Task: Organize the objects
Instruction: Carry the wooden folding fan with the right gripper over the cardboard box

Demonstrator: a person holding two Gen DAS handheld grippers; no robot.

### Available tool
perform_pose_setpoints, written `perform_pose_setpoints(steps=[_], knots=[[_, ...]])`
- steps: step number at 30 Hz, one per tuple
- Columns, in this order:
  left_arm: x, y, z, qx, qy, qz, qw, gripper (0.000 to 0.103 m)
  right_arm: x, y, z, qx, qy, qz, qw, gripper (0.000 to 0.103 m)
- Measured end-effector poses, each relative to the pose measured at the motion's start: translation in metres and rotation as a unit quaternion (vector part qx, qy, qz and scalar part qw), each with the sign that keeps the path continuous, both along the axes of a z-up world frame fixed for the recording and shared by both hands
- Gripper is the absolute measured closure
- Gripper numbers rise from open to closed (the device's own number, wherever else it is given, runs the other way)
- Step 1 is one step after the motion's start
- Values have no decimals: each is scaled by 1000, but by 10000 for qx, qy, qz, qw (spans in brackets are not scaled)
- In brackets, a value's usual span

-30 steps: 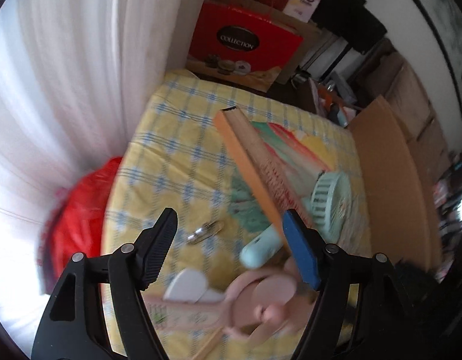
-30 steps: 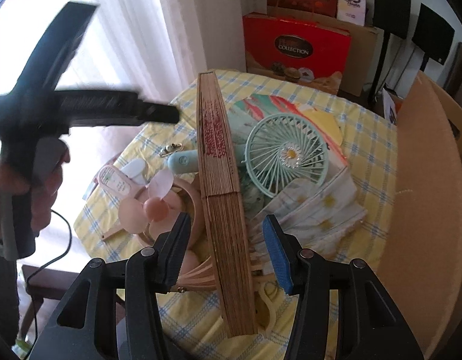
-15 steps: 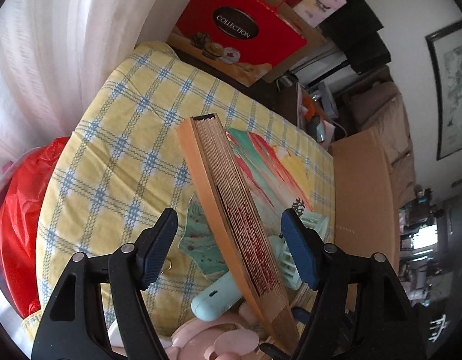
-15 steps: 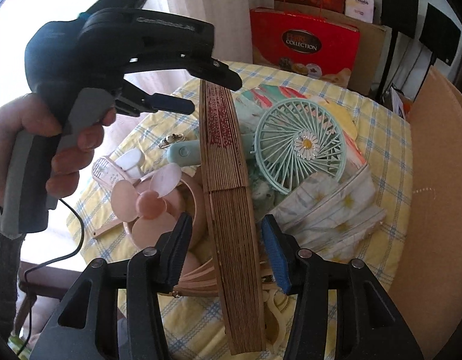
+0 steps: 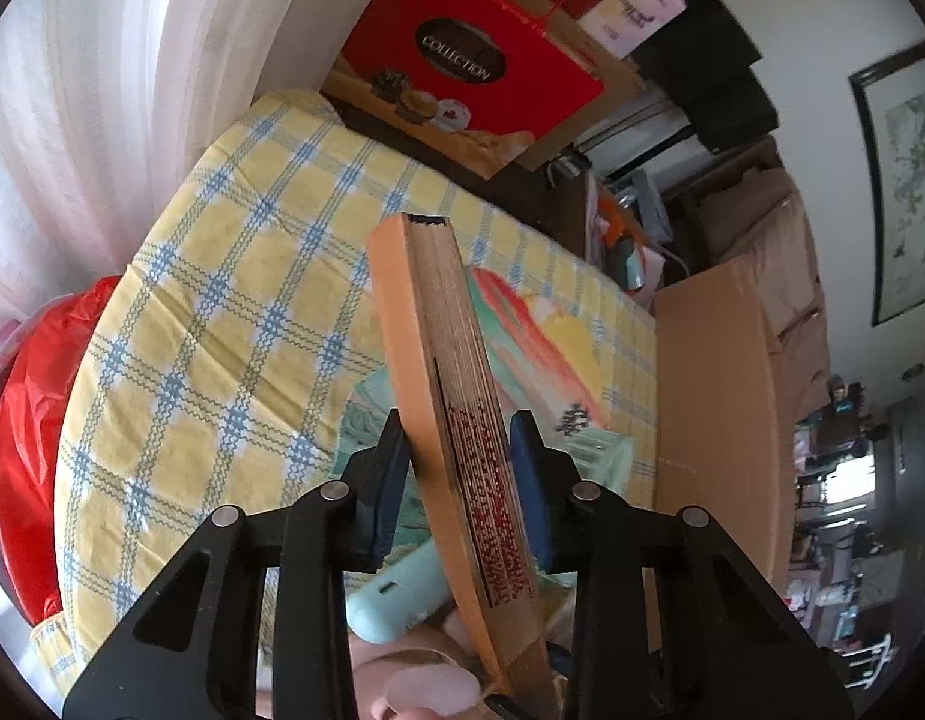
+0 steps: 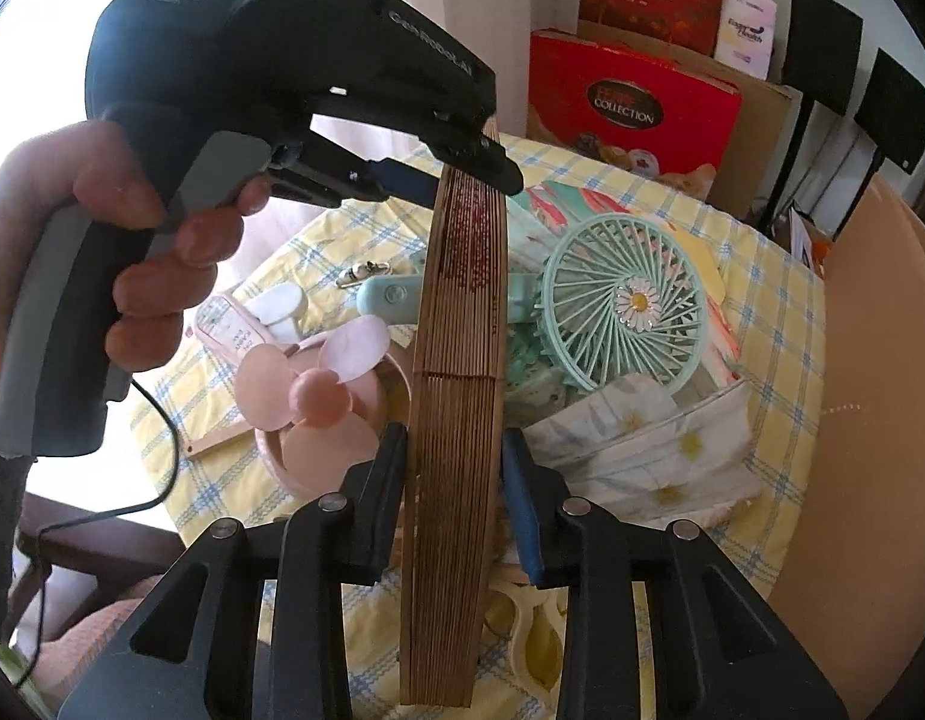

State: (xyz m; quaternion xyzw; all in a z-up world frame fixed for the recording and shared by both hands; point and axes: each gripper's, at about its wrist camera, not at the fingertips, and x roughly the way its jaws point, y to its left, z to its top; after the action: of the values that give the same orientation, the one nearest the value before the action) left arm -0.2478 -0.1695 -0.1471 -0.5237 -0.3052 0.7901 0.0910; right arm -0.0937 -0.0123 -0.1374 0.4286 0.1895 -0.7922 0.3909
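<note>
Bright window glare at left, fisheye-warped dark edges.

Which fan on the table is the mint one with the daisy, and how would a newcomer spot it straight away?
Start at the round table with the yellow-and-blue checked cloth. Right of the folded wooden fan standing upright mid-table lies the mint hand-held fan. Unlike the pink fan with bare blades on the left, it has a round spoked grille with a white daisy at its centre.

Two handheld electric fans lie here: one mint [image 6: 627, 303], one pink [image 6: 318, 396]. One folded wooden fan [image 6: 456, 420] stands among them. One red gift box [image 6: 633, 114] sits behind.
</note>
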Motion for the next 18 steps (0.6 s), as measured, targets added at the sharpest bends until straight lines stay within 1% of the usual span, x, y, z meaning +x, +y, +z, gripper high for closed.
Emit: perform_pose_setpoints(steps=[3,8,15,18], knots=[[6,1,16,105,122,2,9999,75,2,7,10,-167,-22,-22,9999,71],[11,10,48,116,337,-106,9993,79,9,20,35,-402,1,-89,9991,71],[16,45,115,-44,787,-439,9959,80,20,49,85,-690,241,-332,9968,71],[17,61,135,-75,928,-552,9941,80,22,66,105,-771,351,-455,9954,71]])
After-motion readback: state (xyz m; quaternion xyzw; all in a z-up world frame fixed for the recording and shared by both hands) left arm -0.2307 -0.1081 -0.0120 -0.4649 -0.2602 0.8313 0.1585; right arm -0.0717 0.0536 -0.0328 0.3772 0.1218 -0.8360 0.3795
